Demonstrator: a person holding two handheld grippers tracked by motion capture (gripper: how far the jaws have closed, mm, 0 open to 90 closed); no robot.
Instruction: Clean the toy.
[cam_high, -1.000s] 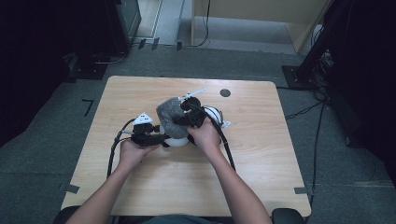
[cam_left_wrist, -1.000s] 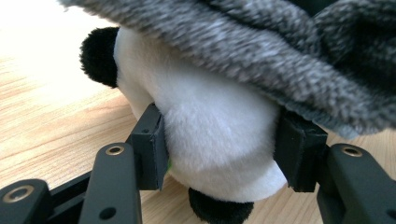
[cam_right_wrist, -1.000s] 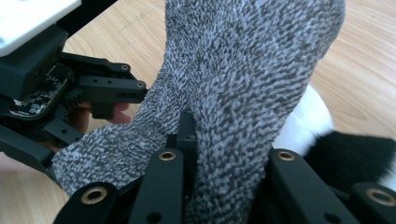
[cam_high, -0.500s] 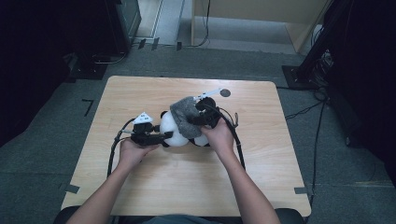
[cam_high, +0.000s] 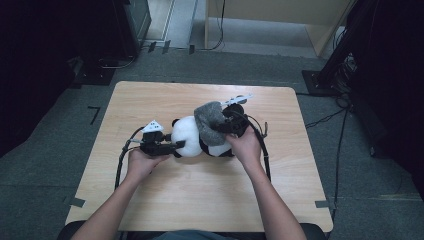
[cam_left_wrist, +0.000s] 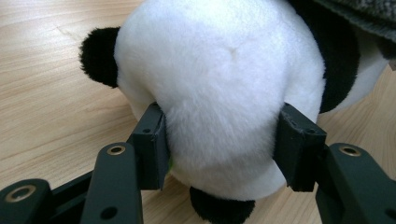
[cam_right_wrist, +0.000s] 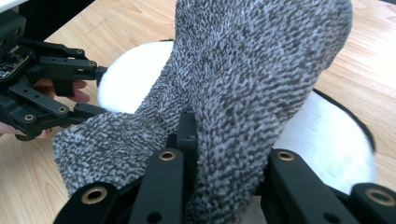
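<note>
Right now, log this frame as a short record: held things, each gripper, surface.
left gripper: shut on the panda's white head
right gripper: shut on the grey knit hat
hat: bunched over the panda's body, not on its head
panda: lying on the table, between the grippers
surface: light wood table

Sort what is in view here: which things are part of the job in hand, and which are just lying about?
In the job:
- panda plush toy, clamped by the left gripper
- grey knitted cloth, pinched by the right gripper and draped over the panda

Lying about:
- table, merely the work surface
- cables on the floor
- wooden cabinet beyond the table
</note>
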